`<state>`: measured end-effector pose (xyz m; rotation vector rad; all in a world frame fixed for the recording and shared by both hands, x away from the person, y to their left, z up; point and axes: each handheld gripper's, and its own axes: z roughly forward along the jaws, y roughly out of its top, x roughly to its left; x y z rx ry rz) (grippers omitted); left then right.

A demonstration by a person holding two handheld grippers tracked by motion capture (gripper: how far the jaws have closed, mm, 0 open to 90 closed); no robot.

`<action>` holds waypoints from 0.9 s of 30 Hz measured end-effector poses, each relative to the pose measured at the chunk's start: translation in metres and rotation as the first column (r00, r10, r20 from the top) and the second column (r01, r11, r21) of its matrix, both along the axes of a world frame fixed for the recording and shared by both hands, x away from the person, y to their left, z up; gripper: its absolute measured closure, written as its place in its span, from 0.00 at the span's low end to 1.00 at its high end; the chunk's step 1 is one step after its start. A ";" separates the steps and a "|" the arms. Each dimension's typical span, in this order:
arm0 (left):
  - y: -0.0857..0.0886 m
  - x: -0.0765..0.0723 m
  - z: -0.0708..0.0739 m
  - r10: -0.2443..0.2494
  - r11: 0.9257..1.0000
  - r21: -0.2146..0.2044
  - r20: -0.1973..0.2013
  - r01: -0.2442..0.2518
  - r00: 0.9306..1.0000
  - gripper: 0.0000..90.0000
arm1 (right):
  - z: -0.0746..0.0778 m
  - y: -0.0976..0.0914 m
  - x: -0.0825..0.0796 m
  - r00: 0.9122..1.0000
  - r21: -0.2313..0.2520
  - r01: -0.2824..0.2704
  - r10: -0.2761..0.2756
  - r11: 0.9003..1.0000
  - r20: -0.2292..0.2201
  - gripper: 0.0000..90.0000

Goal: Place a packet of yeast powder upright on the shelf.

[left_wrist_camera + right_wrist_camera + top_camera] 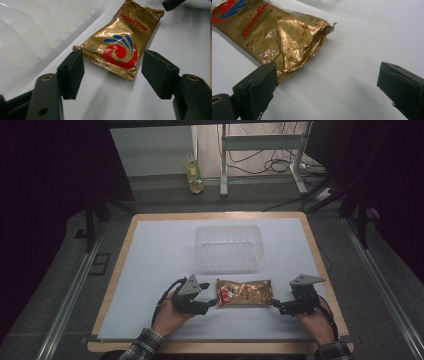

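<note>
A gold foil snack bag (244,293) with a red and blue swirl lies flat on the white table cover, lengthwise between my two grippers. My left gripper (212,304) sits just off the bag's left end, open, its jaws wide and empty; in the left gripper view the bag (124,40) lies just ahead of the fingertips. My right gripper (276,305) rests at the bag's right end, also open. In the right gripper view the crumpled, torn end of the bag (274,37) lies beside the left jaw, nothing between the jaws.
A clear plastic tub (229,247) stands behind the bag near the table's middle; its ribbed wall (30,32) shows at the left gripper view's upper left. The wooden table edge (320,265) runs around the white cover. A bottle (194,176) stands on the floor beyond.
</note>
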<state>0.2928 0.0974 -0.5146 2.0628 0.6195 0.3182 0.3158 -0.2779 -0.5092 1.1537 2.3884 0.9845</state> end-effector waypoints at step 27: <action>-0.043 0.023 -0.010 -0.037 0.999 0.033 0.007 0.036 0.999 0.99 | -0.001 0.000 0.001 1.000 0.000 -0.009 0.009 1.000 -0.009 0.05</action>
